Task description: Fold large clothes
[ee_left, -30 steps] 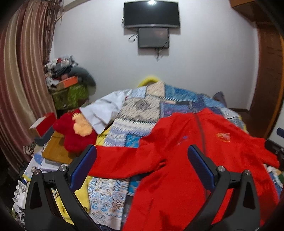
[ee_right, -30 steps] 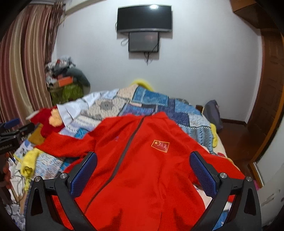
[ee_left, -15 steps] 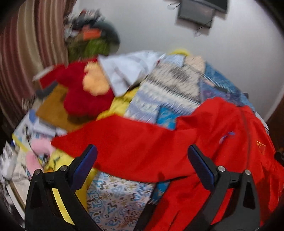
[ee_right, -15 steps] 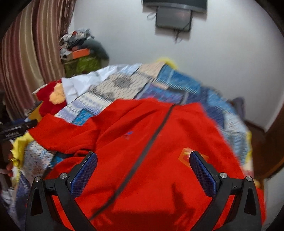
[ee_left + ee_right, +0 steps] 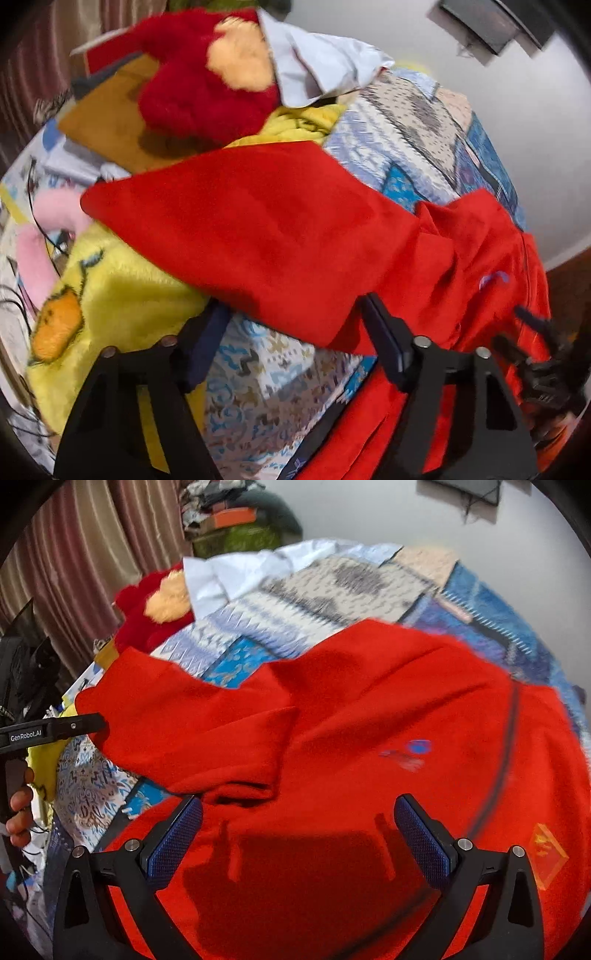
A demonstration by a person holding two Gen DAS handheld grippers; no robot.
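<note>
A large red zip jacket [image 5: 388,709] lies spread front-up on the patchwork bedspread [image 5: 332,590]. Its left sleeve [image 5: 258,229] stretches out toward the bed's left side. My left gripper [image 5: 295,332] is open, low over the bedspread just below the sleeve's lower edge. My right gripper [image 5: 295,830] is open and empty, close above the jacket's body below the sleeve's armpit fold. The left gripper also shows at the left edge of the right wrist view [image 5: 55,731], by the sleeve's cuff. The jacket's right side is out of view.
A red and orange plush toy [image 5: 207,81] and a white shirt [image 5: 314,70] lie at the bed's far left. A yellow fleece blanket [image 5: 110,288] hangs by the near left edge. Clutter and striped curtains [image 5: 92,554] stand left of the bed.
Both grippers have dropped and tilted down toward the bed. The left one swung left over the sleeve; the right one moved close above the jacket's body. The jacket has not moved.
</note>
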